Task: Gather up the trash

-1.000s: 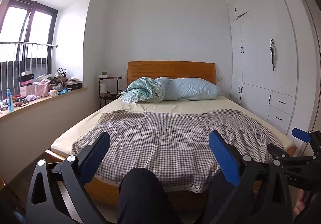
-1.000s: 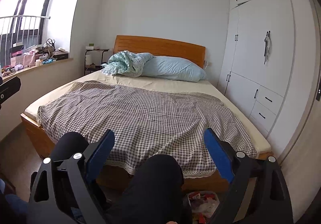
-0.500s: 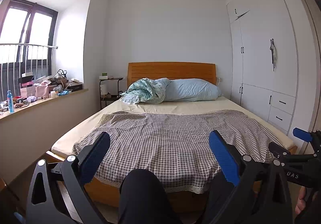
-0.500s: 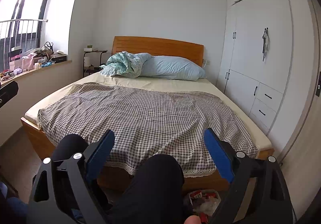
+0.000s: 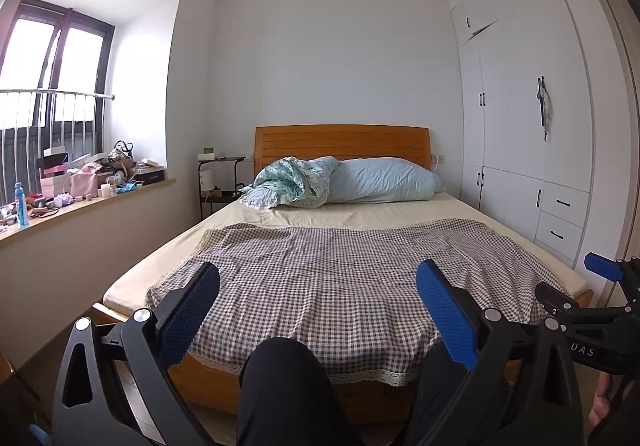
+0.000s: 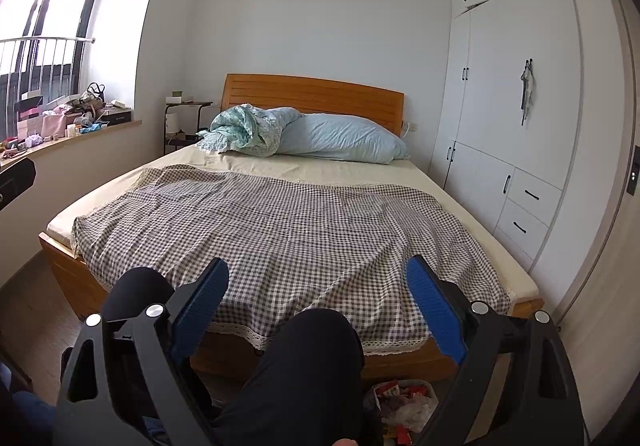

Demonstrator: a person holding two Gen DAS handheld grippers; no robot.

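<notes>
Since the earlier frames the right claw [image 6: 316,286] has tipped slightly downward, bringing more of the trash bin [image 6: 404,406] on the floor into its view, while the left claw [image 5: 318,294] has scarcely shifted. Both claws are spread wide and carry nothing, each held above the person's two dark-trousered knees [image 6: 320,334]. The task looks to be at its very start: the scene is being surveyed and no trash is gripped yet. Nearest is the task's thing, a single bin of crumpled wrappers and white paper, low between the right knee and the foot of the bed [image 6: 440,362]; reaching it would call for lowering the right claw past the knee and closing on one loose piece. Beyond lies one checked blanket [image 6: 280,230] over the mattress, then one bunched teal quilt [image 6: 244,130] and one pale blue pillow [image 6: 344,140] against the headboard. One small side table [image 5: 222,182] stands left of the bed, and a windowsill [image 5: 92,198] holds clutter too mixed to count, including one blue bottle [image 5: 21,206]. A white wardrobe [image 5: 520,126] fills the right wall.
</notes>
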